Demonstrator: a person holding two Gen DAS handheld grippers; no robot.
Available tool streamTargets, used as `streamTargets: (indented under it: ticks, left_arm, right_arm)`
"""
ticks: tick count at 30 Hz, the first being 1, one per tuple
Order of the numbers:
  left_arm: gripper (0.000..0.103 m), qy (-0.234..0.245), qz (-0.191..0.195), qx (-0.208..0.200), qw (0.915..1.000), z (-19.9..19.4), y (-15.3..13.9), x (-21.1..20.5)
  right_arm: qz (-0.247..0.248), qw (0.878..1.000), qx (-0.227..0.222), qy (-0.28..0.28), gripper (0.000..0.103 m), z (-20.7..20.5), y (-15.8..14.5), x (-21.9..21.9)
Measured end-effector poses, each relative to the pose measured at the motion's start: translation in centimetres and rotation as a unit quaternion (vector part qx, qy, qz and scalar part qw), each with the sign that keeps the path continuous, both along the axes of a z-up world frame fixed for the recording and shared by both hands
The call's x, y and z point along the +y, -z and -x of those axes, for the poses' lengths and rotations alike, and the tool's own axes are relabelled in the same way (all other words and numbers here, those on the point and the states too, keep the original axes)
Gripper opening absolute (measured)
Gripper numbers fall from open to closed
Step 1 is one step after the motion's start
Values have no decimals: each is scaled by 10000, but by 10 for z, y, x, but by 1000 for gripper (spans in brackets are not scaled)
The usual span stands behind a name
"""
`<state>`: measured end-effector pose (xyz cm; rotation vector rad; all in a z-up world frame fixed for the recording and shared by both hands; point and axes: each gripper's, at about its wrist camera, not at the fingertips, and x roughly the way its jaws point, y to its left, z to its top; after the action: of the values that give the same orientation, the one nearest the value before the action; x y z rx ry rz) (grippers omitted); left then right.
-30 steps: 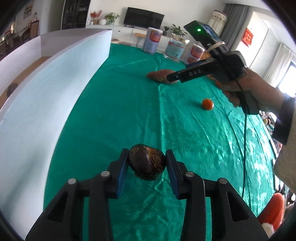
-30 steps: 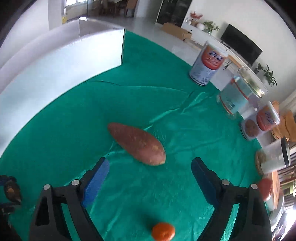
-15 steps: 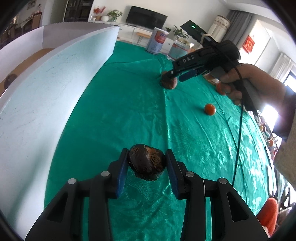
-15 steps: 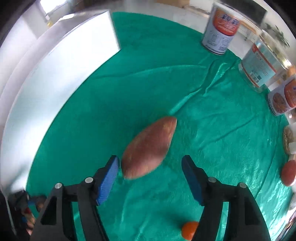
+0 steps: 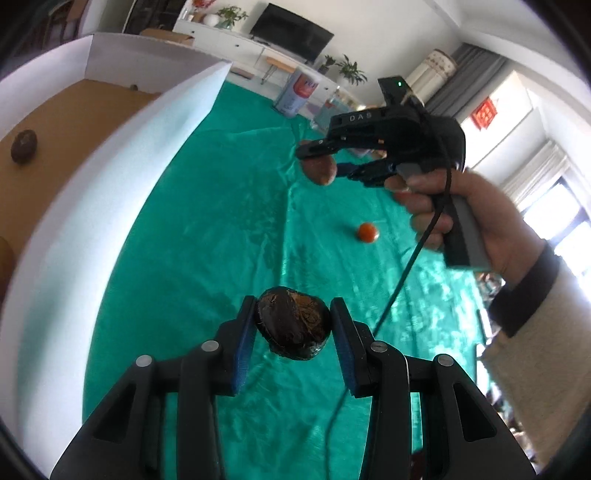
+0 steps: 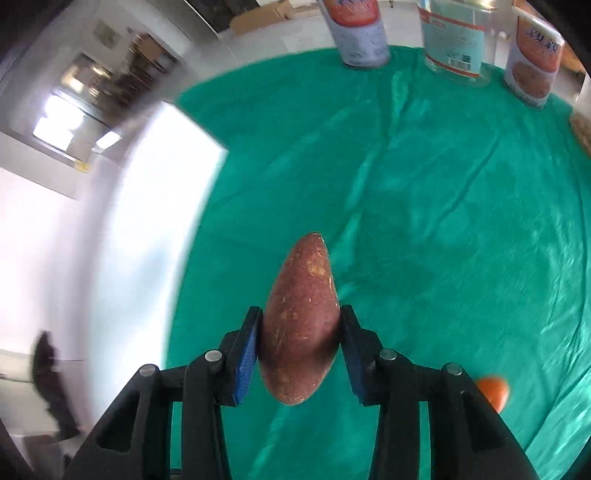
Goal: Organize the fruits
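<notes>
My left gripper [image 5: 293, 330] is shut on a dark brown round fruit [image 5: 293, 326], held above the green tablecloth [image 5: 221, 229]. My right gripper [image 6: 301, 347] is shut on a long reddish-brown sweet potato [image 6: 301, 325], lifted off the cloth; it also shows in the left wrist view [image 5: 319, 170], gripped by the right gripper [image 5: 325, 157]. A small orange fruit [image 5: 367, 232] lies on the cloth, seen low right in the right wrist view [image 6: 493, 391]. A white-walled box [image 5: 122, 155] with a brown floor stands at left, with a dark fruit [image 5: 24, 146] inside.
Several cans and jars [image 6: 364, 33] stand at the cloth's far edge. The box's white wall [image 6: 129, 236] runs along the left of the cloth. A television and plants are against the far room wall.
My right gripper closed on the sweet potato and lifted it off the cloth. My left gripper kept hold of the dark fruit and rose, bringing the box's inside into view.
</notes>
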<state>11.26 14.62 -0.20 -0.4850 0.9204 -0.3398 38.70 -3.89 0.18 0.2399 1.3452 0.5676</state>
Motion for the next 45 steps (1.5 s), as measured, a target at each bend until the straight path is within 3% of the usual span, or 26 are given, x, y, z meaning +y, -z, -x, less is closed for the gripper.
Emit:
streamTargets:
  ticks: [4, 7, 10, 13, 17, 20, 21, 22, 23, 24, 26, 28, 29, 32, 35, 38, 41, 45]
  left_arm:
    - [41, -555, -105, -691, 9960, 8, -78, 54]
    - [41, -1422, -364, -695, 9867, -2, -97, 116]
    - [41, -2141, -326, -42, 9763, -23, -69, 173]
    - [37, -2583, -151, 634, 9639, -34, -30, 209]
    - [38, -2783, -161, 955, 9556, -36, -4, 217]
    - [55, -3053, -108, 1036, 9466, -35, 3, 220]
    - [66, -3140, -108, 995, 9441, -35, 2, 223]
    - [71, -3232, -101, 903, 9420, -32, -2, 222]
    - [78, -3292, -110, 833, 9405, -30, -5, 220]
    - [81, -3325, -125, 721, 9402, -27, -10, 219]
    - [83, -3286, -244, 445, 9431, -23, -27, 210]
    - [85, -3116, -343, 149, 9495, -17, -44, 189]
    - [88, -3032, -354, 34, 9523, -16, -49, 179]
    - [94, -2599, -396, -357, 9642, -9, -64, 126]
    - [96, -1865, -523, -559, 9795, -8, -59, 61]
    - [96, -905, -790, -433, 9918, -21, -31, -10]
    - [96, -56, -1036, -243, 9943, -38, 5, -69]
    - [89, 458, -1614, 104, 9858, -60, 32, -99]
  right_arm:
    - [-639, 9929, -500, -866, 42, 42, -71, 62]
    - [-645, 9817, -873, -1562, 42, 66, -96, 126]
    - [-264, 9700, -1203, -2095, 42, 92, -90, 194]
    - [284, 9625, -1349, -2338, 42, 106, -58, 232]
    - [810, 9583, -1359, -2380, 42, 113, -20, 268]
    - [744, 9658, -1440, -2025, 43, 109, -16, 256]
    - [621, 9691, -1522, -1837, 52, 103, -20, 248]
    - [495, 9700, -1667, -1699, 59, 101, -30, 238]
    - [426, 9685, -1841, -1623, 75, 102, -41, 226]
    - [386, 9641, -2110, -1566, 80, 105, -57, 213]
    - [459, 9500, -2700, -1499, 81, 111, -84, 188]
    - [624, 9335, -3234, -1418, 93, 124, -104, 155]
    - [748, 9253, -3469, -1338, 101, 132, -109, 131]
    - [1126, 9139, -3761, -1037, 102, 156, -100, 64]
    - [1477, 9219, -3544, -514, 102, 177, -57, -22]
    - [1770, 9383, -2957, 273, 102, 197, -11, -122]
    - [2323, 9341, -2477, 1099, 102, 219, 26, -211]
    - [2555, 9226, -2243, 1821, 102, 259, 15, -302]
